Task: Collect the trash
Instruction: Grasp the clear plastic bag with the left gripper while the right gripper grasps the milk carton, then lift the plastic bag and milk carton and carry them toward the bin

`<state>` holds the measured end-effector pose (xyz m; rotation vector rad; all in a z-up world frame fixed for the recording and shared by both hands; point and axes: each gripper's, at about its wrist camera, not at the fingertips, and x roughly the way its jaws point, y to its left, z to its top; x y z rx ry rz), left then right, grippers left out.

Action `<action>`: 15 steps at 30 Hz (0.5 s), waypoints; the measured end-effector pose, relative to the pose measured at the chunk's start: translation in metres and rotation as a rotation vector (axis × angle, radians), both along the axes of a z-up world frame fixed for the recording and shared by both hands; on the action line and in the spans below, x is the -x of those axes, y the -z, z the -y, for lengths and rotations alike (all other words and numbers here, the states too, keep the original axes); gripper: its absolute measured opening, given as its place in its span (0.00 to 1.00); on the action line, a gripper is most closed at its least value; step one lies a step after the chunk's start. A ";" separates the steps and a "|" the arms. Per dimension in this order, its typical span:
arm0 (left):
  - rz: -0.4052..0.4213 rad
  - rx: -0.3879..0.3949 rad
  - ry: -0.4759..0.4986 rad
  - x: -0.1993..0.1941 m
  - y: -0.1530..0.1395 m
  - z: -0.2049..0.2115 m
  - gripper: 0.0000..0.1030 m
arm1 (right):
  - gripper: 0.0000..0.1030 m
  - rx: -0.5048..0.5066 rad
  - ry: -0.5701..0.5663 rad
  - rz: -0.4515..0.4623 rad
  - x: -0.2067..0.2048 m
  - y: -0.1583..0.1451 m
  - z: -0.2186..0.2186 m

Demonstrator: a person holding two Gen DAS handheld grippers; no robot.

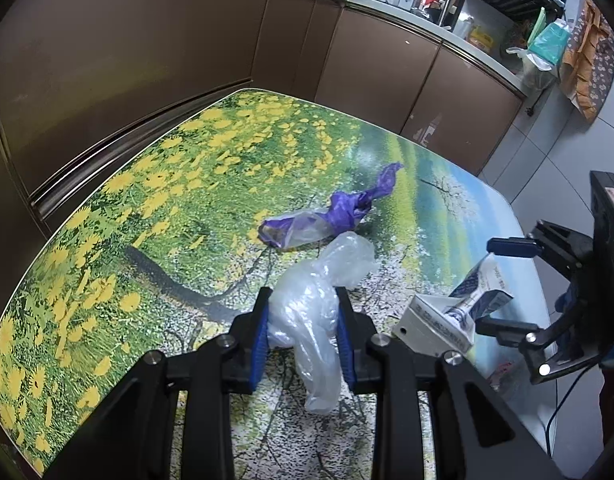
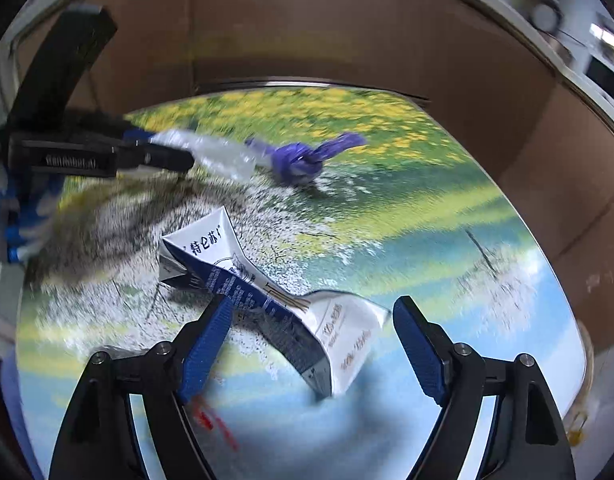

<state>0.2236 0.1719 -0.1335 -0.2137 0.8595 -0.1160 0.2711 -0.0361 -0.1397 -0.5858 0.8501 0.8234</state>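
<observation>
Left tool [image 1: 303,332] clenched on clear plastic bag [image 1: 319,308]. Right tool [image 2: 311,344] released, straddling crushed milk carton [image 2: 267,296]. Purple wrapper [image 1: 335,212] beyond left tool, uncollected on surface [image 1: 167,200].

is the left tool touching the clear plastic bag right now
Touching. In the left wrist view, the left tool has both blue pads pressed against the crumpled clear plastic bag pinched between them.

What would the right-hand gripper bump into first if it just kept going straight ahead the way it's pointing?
Most likely the crushed milk carton: it lies on the table right between the right gripper's open fingers. Beyond it sits the purple wrapper, though the blur makes depth hard to judge.
</observation>
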 end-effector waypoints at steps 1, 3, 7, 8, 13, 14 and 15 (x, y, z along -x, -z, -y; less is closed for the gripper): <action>-0.002 0.002 -0.002 -0.001 0.001 -0.002 0.27 | 0.81 0.006 -0.012 -0.003 -0.001 0.003 -0.002; -0.004 0.004 -0.006 -0.002 0.002 -0.004 0.27 | 0.81 0.019 -0.031 -0.009 -0.007 0.007 -0.008; -0.002 -0.001 -0.007 -0.003 0.003 -0.006 0.27 | 0.69 0.031 -0.041 -0.069 -0.019 0.019 -0.012; -0.002 -0.001 -0.007 -0.002 0.003 -0.006 0.27 | 0.64 0.035 -0.031 -0.086 -0.022 0.023 -0.012; -0.005 0.007 -0.012 -0.001 0.005 -0.006 0.27 | 0.50 -0.023 0.027 -0.139 -0.029 0.028 0.000; -0.005 0.008 -0.012 0.000 0.005 -0.006 0.27 | 0.50 -0.027 0.042 -0.136 -0.029 0.027 0.003; -0.004 0.010 -0.011 0.002 0.004 -0.005 0.27 | 0.50 -0.029 0.062 -0.133 -0.029 0.028 0.007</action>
